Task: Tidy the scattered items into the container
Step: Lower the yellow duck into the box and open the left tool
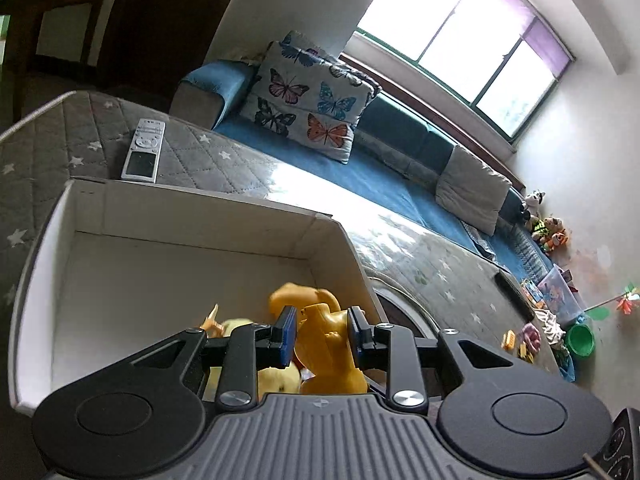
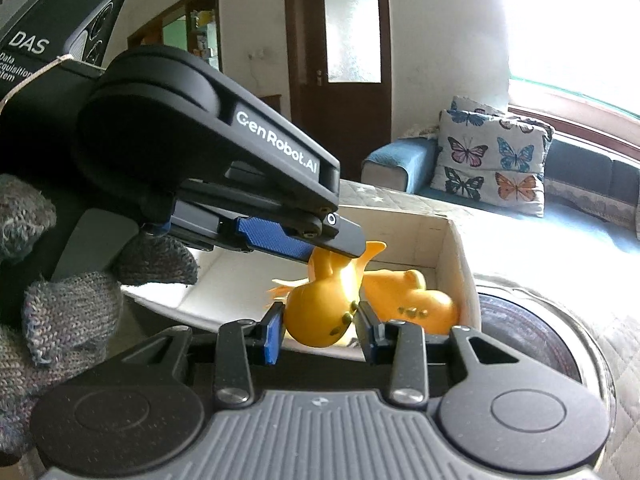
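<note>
An open white cardboard box (image 1: pixel 120 216) sits on a grey star-quilted surface; it also shows in the right wrist view (image 2: pixel 448 248). My left gripper (image 1: pixel 322 332) is shut on an orange toy animal (image 1: pixel 328 344) over the box's near right corner. The same toy (image 2: pixel 324 304) shows in the right wrist view, pinched at its top by the left gripper's fingers (image 2: pixel 276 236). My right gripper (image 2: pixel 320 330) has its blue pads on either side of the toy's lower body. Another orange toy (image 2: pixel 412 296) and yellow items (image 1: pixel 276 380) lie in the box.
A remote control (image 1: pixel 143 150) lies on the quilt behind the box. A round glass-lidded object (image 2: pixel 532 336) sits right of the box. A blue sofa with a butterfly cushion (image 1: pixel 308 100) is beyond. Toys and a green bucket (image 1: pixel 580 338) lie at far right.
</note>
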The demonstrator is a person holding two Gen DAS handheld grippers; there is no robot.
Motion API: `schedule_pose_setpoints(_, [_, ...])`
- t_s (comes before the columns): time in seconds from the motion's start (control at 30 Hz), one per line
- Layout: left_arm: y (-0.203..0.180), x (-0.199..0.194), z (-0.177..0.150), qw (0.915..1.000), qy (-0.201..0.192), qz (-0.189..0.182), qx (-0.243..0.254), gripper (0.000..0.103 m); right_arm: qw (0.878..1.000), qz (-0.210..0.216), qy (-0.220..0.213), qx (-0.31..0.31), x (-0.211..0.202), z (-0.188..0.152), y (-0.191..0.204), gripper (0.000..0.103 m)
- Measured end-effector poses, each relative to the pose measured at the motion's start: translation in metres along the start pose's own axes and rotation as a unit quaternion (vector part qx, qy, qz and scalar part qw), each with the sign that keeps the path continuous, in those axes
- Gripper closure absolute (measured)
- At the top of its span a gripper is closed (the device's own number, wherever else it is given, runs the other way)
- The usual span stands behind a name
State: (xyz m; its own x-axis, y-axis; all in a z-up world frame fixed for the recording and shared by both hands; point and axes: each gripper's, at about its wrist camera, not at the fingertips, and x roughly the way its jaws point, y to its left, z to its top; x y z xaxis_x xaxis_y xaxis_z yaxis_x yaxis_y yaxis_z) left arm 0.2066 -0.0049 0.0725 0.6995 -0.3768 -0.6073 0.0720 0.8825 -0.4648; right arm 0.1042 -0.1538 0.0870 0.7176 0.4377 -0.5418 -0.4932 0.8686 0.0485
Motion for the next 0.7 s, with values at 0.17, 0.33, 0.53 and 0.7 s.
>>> schedule_pose_setpoints(0.17, [0.008, 0.024, 0.006, 0.9998, 0.015, 0.004, -0.011, 0.074, 1.0, -0.007, 0.015, 0.008, 0.022, 0.001, -0.014, 0.067])
schedule_pose_setpoints(0.33, [0.014, 0.036, 0.006, 0.9994, 0.025, 0.017, -0.015, 0.074, 0.999, -0.009, 0.025, 0.019, 0.036, -0.003, -0.024, 0.067])
schedule_pose_setpoints(0.53, [0.017, 0.032, 0.003, 0.9993, 0.025, 0.021, -0.017, 0.073, 0.999, -0.011, 0.022, 0.024, 0.032, -0.005, -0.026, 0.066])
schedule_pose_setpoints(0.7, [0.013, 0.018, 0.0, 0.9995, 0.02, 0.021, -0.009, 0.072, 0.999, -0.015, 0.014, 0.024, 0.019, -0.006, -0.026, 0.064])
